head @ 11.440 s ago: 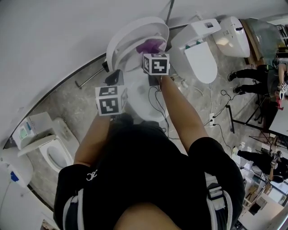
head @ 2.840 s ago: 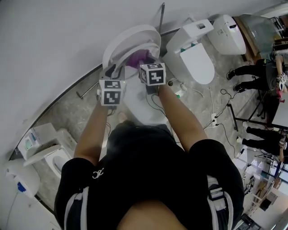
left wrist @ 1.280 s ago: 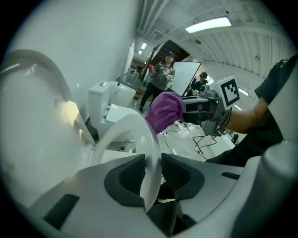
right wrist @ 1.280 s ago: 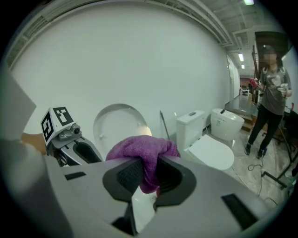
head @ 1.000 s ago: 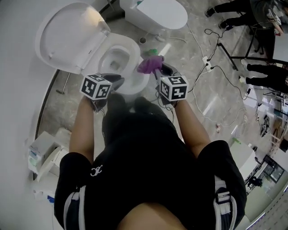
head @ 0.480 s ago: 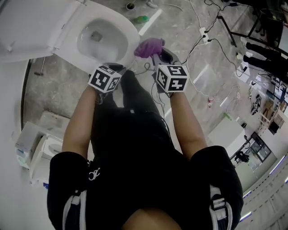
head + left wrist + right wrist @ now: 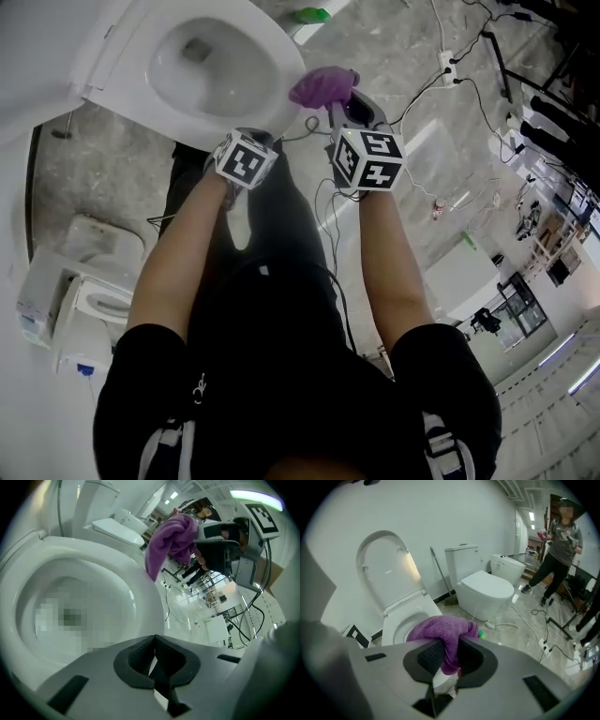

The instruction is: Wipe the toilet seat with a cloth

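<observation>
Cloth (image 7: 440, 630), purple, bunched in right tool (image 7: 446, 654), loose end hanging downward

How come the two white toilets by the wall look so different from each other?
The nearer white toilet has its oval lid standing up, so you can see into the bowl; the farther white toilet has its lid shut flat. The farther one has a boxy tank behind it; the nearer one shows none. Both are white and stand against the wall.
</observation>
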`<action>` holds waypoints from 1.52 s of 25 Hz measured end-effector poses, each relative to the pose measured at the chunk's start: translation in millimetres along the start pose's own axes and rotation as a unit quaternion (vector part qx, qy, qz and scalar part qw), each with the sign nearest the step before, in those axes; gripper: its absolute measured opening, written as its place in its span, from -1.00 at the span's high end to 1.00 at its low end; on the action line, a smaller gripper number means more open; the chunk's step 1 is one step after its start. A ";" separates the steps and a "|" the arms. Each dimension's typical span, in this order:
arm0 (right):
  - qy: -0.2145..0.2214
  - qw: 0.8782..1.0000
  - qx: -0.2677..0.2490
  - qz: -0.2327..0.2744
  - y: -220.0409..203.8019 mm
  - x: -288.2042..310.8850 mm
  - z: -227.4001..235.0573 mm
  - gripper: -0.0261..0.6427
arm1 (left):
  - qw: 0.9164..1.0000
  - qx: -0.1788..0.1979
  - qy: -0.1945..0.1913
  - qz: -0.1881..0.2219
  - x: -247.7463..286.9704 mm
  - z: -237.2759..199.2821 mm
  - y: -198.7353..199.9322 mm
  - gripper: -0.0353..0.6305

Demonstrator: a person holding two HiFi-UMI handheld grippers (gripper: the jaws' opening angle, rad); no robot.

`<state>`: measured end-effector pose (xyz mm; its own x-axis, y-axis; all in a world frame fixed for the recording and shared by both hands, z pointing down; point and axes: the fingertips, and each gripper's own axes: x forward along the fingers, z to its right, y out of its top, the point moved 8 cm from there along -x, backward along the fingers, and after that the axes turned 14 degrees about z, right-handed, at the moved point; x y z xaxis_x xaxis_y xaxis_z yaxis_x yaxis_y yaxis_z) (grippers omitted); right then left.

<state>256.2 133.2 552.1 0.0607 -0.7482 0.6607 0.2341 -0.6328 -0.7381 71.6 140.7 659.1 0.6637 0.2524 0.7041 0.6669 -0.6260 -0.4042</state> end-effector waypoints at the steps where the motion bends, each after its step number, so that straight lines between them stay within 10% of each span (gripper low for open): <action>1: 0.011 1.000 -0.006 -0.002 -3.6 9.4 0.0 0.72 | 1.000 0.004 0.003 -0.005 7.5 -2.6 -3.8 0.86; 9: 0.073 0.991 -0.115 -0.015 -23.2 83.6 -14.9 0.72 | 0.998 0.010 0.070 0.005 44.1 -22.2 -31.0 0.87; 23: 0.062 0.966 -0.248 -0.045 -54.9 185.4 -42.5 0.73 | 0.974 -0.183 0.073 0.112 -5.9 -70.6 -56.4 0.86; 38: 0.109 0.926 -0.360 0.025 -14.8 257.4 -114.4 0.73 | 0.966 -0.150 0.114 0.175 -69.0 -103.2 -45.6 0.87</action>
<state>157.4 -72.9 717.4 -0.1618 -0.7536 0.6372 -0.4763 -0.5059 -0.7192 -39.6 75.7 689.2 0.7156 -0.1607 0.6798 0.2646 -0.8383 -0.4767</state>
